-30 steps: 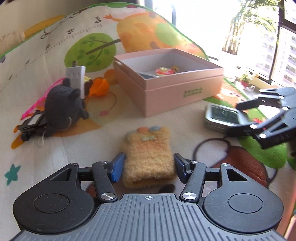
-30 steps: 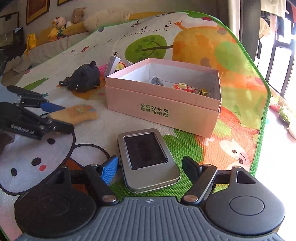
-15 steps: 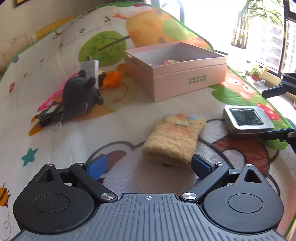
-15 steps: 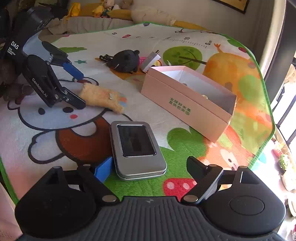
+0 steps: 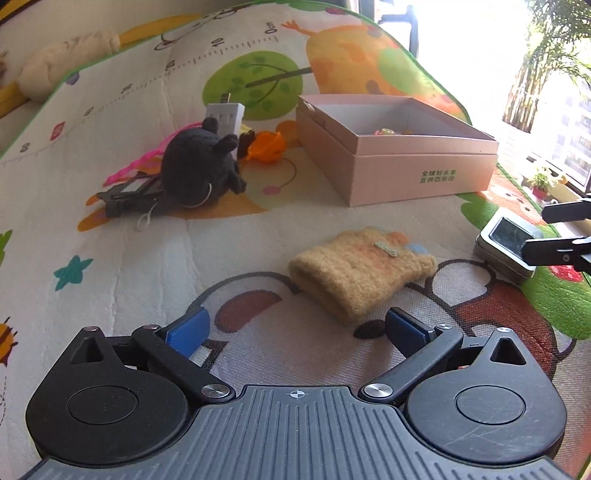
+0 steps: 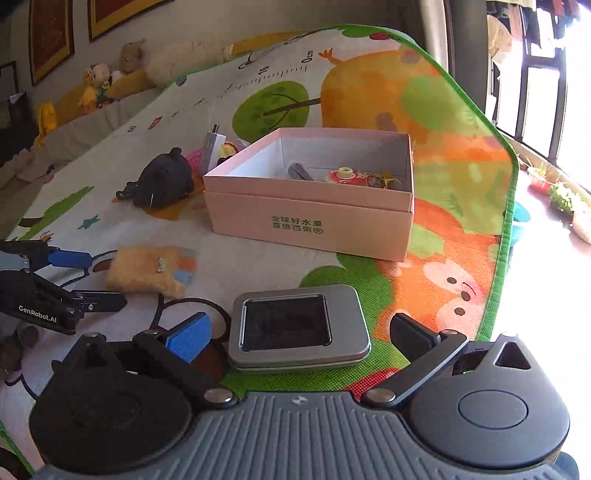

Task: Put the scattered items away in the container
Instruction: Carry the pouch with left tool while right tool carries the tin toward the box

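Pink box (image 6: 310,221) mid-frame on mat (image 6: 443,266), tin (image 6: 299,332) between opening right fingers (image 6: 188,336), pouch (image 5: 358,273) ahead of opening left fingers (image 5: 186,328)

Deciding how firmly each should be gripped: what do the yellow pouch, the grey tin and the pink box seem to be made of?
Yellow pouch: looks like soft felted or knitted wool, with a fuzzy matte surface and slumped edges.
Grey tin: probably thin metal, with a satin sheen, rolled rim and dark clear-looking window in the lid.
Pink box: seems to be matte cardboard, with thin straight walls and printed green characters.

Play mat (image 5: 110,229), stuffed toys (image 6: 110,77), wall frames (image 6: 48,33).
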The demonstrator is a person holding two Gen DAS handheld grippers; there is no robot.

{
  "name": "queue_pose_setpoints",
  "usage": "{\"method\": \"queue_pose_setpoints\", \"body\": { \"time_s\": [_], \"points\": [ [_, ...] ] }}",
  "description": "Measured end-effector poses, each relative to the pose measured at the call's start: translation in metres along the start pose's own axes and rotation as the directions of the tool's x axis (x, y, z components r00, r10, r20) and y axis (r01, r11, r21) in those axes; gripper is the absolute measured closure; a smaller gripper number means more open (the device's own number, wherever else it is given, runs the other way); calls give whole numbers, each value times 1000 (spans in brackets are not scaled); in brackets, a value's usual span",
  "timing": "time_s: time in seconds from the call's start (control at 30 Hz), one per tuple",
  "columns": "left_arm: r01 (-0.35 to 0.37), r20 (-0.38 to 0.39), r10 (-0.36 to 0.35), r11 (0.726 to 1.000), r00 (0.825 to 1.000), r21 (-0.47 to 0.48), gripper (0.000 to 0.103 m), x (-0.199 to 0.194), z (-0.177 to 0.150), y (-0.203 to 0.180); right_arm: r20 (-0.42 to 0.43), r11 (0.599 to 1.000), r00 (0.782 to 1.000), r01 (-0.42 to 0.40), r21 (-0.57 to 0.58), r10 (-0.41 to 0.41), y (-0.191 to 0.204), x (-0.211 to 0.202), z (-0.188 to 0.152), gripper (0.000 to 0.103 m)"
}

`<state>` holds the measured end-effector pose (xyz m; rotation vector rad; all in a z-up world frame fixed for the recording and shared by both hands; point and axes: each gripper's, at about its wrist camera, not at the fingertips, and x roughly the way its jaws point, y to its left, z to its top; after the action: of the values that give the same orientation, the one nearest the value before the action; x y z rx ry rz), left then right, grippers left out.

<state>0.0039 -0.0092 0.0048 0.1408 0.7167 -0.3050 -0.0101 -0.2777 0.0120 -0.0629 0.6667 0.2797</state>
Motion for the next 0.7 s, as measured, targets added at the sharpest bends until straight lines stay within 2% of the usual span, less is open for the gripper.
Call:
{"method": "queue_pose_setpoints", "body": {
  "time_s": [0.07,0.17,0.23,0.37,0.53,0.7],
  "points": [
    [39,2,-39,999,999,12,0,-3,0,-4,-8,999,1000,30,-15,-30,7,10,1,0],
    [94,30,-96,994,995,55,0,-6,2,-14,-44,1000,999,19,17,-18,7,19,-1,1],
    [92,55,-98,991,994,93,0,-3,7,-20,-53,1000,999,6,0,-6,11,15,-7,8],
    [64,69,-74,990,995,127,0,14,24,-26,-34,998,999,-21,-53,19,24,2,-24,10],
    [118,23,-122,984,992,132,0,26,29,-31,14,999,1000,-16,-36,17,25,-8,-36,9],
    [222,-19,-221,966,975,136,0,15,13,-37,16,1000,1000,0,-7,0,21,-8,-36,5]
  ]
}}
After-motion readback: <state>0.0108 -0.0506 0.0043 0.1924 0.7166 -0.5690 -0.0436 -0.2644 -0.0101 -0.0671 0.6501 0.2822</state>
